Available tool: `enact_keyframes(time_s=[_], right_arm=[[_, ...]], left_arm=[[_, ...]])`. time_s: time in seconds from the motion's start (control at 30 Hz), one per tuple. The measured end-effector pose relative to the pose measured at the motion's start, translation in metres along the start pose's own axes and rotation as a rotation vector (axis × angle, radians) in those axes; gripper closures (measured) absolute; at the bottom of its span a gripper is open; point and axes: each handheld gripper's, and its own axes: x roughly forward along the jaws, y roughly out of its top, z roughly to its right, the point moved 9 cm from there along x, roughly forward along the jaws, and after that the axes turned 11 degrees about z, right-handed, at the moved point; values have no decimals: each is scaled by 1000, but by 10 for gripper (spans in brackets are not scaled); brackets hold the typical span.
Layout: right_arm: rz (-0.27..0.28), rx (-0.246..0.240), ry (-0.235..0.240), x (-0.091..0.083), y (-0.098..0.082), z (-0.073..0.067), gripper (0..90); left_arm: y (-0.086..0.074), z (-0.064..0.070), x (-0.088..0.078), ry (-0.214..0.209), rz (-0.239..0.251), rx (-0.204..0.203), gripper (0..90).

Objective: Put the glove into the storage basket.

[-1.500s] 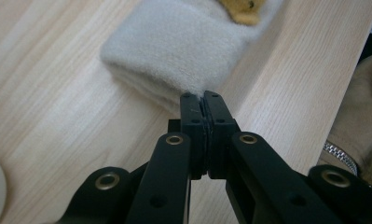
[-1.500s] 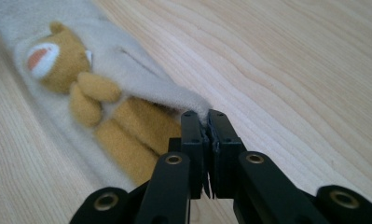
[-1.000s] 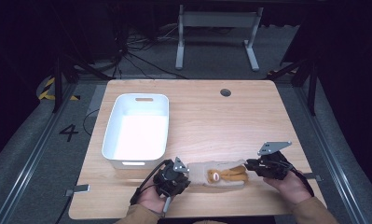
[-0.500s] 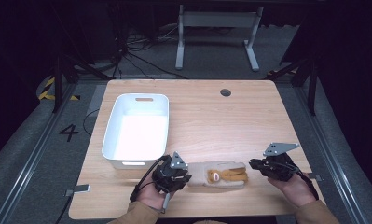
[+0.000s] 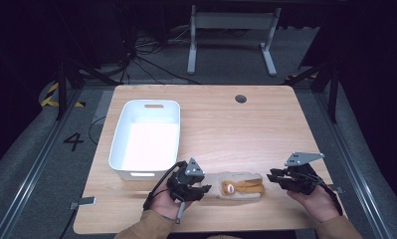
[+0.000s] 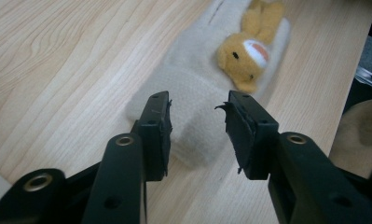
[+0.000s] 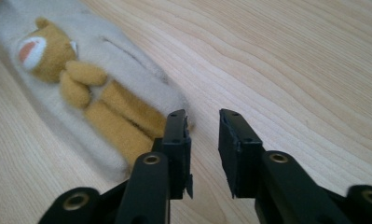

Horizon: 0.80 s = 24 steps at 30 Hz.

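A cream plush pouch (image 5: pixel 238 185) with a yellow-brown bear (image 5: pixel 229 188) sewn on it lies flat near the table's front edge. My left gripper (image 5: pixel 204 189) is at the pouch's left end. In the left gripper view it (image 6: pixel 197 116) is open, its jaws standing either side of the pouch's end (image 6: pixel 193 88) without pinching it. My right gripper (image 5: pixel 271 178) sits just off the pouch's right end. In the right gripper view it (image 7: pixel 203 126) is open over bare wood, with the pouch (image 7: pixel 109 70) and the bear's legs (image 7: pixel 113 116) beside its left jaw.
A white plastic bin (image 5: pixel 145 139) stands at the left, just behind my left hand. A round cable hole (image 5: pixel 241 98) sits at the back of the wooden table (image 5: pixel 246 134). The table's front edge lies right under both hands.
My right gripper has drawn back a little to the right, away from the pouch's end. The left gripper and the pouch have hardly moved.
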Motion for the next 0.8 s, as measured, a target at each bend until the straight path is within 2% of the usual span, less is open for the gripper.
enact_keyframes(time_s=[0.1, 0.13, 0.2, 0.27, 0.37, 0.4, 0.47, 0.5, 0.53, 0.7, 0.73, 0.8], right_arm=[[5, 18, 18, 0, 0, 1, 644], [7, 16, 17, -1, 1, 2, 604], [7, 21, 14, -1, 1, 3, 579], [11, 37, 15, -3, 0, 6, 554], [13, 46, 16, -4, 0, 7, 534], [22, 58, 22, -6, 1, 7, 521], [26, 60, 23, -6, 1, 8, 517], [32, 75, 31, -7, 2, 8, 509], [37, 78, 37, -7, 2, 8, 506], [37, 94, 53, -6, 1, 7, 488], [40, 102, 63, -6, 1, 6, 485], [45, 101, 66, -6, 2, 5, 484]], left_arm=[[4, 3, 6, -28, -8, 10, 561], [6, 4, 8, -37, -15, 20, 550], [9, 6, 11, -47, -9, 21, 539], [14, 10, 15, -68, -14, 39, 473], [18, 12, 22, -72, -32, 57, 457], [20, 14, 27, -87, -46, 54, 400], [20, 16, 31, -99, -54, 52, 390], [22, 18, 36, -98, -58, 78, 355], [22, 18, 38, -98, -70, 86, 334], [27, 20, 46, -112, -80, 96, 277], [28, 22, 51, -126, -93, 118, 252], [29, 23, 56, -127, -113, 147, 222]])
